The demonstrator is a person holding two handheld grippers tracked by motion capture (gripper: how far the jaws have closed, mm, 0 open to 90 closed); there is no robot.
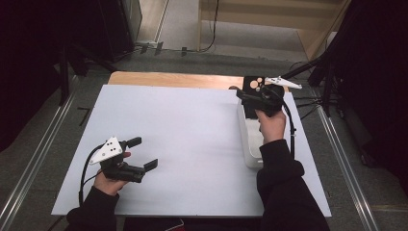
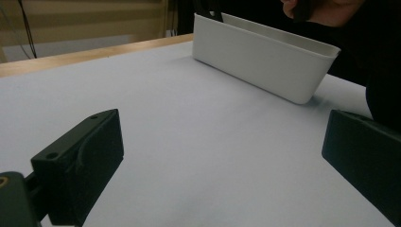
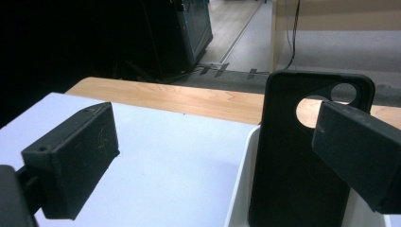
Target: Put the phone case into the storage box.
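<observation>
Black phone case upright in white bin; right gripper agape beside it, left gripper agape, empty.

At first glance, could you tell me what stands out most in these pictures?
A black phone case with round cut-outs stands upright at the far end of a white rectangular plastic bin on the table's right side. The right gripper hovers open by the case; the left gripper rests open near left.

Black phone case (upright) in white bin
</observation>
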